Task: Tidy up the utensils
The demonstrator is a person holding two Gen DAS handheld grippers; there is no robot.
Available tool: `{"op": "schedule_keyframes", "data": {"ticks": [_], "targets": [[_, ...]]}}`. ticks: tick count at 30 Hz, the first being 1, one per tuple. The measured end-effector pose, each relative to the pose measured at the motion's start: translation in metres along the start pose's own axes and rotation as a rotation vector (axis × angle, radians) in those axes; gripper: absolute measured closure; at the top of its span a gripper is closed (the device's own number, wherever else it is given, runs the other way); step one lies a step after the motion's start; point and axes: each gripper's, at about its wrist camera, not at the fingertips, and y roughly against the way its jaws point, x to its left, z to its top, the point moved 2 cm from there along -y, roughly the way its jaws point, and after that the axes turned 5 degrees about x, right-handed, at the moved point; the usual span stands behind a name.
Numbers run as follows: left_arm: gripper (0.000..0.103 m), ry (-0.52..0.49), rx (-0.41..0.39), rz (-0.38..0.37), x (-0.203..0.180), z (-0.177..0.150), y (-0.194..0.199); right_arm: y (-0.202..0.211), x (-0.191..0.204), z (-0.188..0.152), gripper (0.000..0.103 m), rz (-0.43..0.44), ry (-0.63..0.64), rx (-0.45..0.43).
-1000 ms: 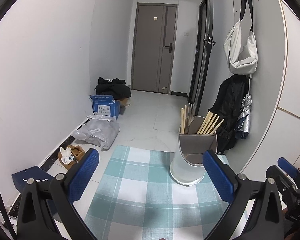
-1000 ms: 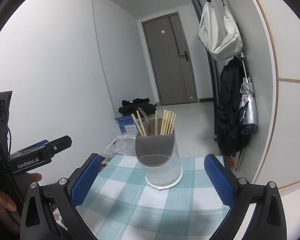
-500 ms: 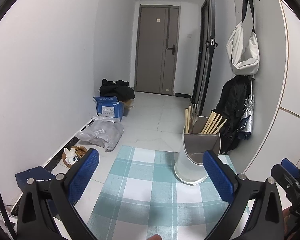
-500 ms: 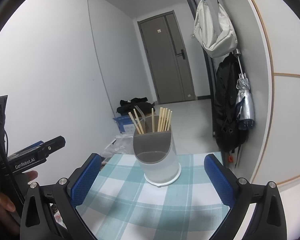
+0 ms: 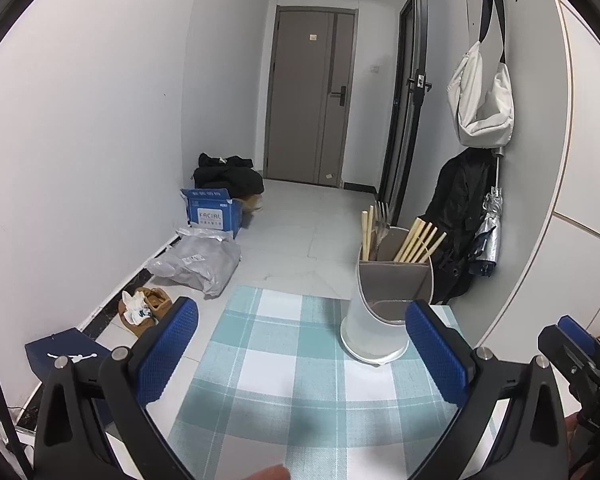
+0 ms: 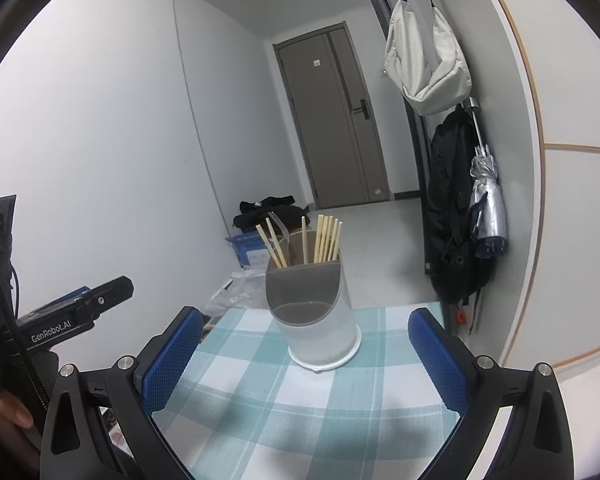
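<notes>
Checked teal-and-white cloth (image 6: 300,392) covers the table, with a hallway, a closed door and hanging bags and a coat behind it. On that cloth stands the utensil holder (image 6: 312,312), a translucent white cylinder with a grey insert that splits it into compartments. Wooden chopsticks (image 6: 327,238) stand bunched in the holder's back compartment on the right side; two more chopsticks (image 5: 366,233) lean at the back left, beside a metal fork (image 5: 381,216) whose tines rise above the rim. The holder's low front compartment looks empty, though its bottom is partly hidden.

The left gripper (image 5: 300,356) hovers over the cloth to the left of the holder, blue pads spread wide with nothing between them. The right gripper (image 6: 306,364) faces the holder squarely, also spread and empty, the holder standing beyond its fingertips and apart from them.

No loose utensil lies on the visible cloth around the holder, so the sorting looks finished or nearly so; anything left would be outside these views.
</notes>
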Motion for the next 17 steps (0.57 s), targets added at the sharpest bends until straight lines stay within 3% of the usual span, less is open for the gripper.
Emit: {"op": "schedule_keyframes", "data": {"ticks": [9,17], "targets": [[0.001,0.004,0.006,-0.011,-0.0011,-0.0002,0.0004,-0.0003,-0.0008,-0.0002,0.000,-0.004,-0.002,0.002],[0.001,-0.041,-0.007,0.043,-0.0021,-0.0055,-0.0020,-0.0017,-0.0008,-0.0032,0.000,-0.001,-0.010,0.012]]}}
